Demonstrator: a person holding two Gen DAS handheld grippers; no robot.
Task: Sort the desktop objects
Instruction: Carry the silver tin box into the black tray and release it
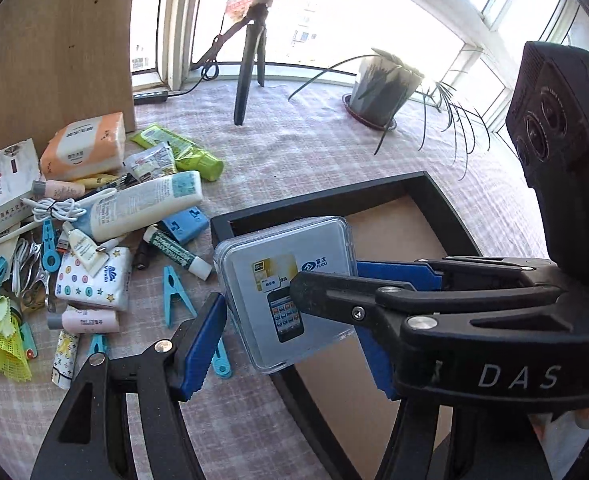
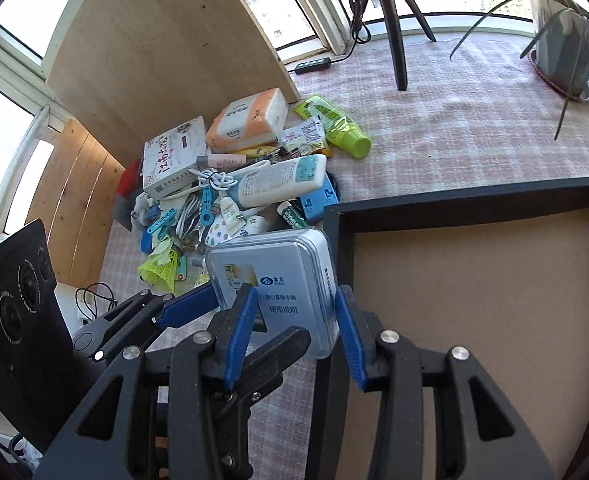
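Observation:
A clear plastic case with a printed card inside (image 1: 284, 292) (image 2: 272, 280) hangs in the air over the near left corner of a black-framed tray with a brown floor (image 1: 438, 200) (image 2: 474, 280). My right gripper (image 2: 294, 336) (image 1: 358, 280) is shut on the case, one blue pad on each side. My left gripper (image 1: 290, 344) is open around the case: its left blue finger (image 1: 198, 344) is close to the case's edge, and whether it touches I cannot tell. A heap of small desk objects (image 1: 94, 220) (image 2: 234, 184) lies to the left.
The heap holds a white tube (image 1: 146, 204), a tissue pack (image 1: 86, 148), a box (image 1: 2, 188), blue clips, cables and a green tube. A tripod (image 1: 250, 56) and a potted plant (image 1: 382, 88) stand at the back. A wooden board (image 1: 54, 48) stands at left.

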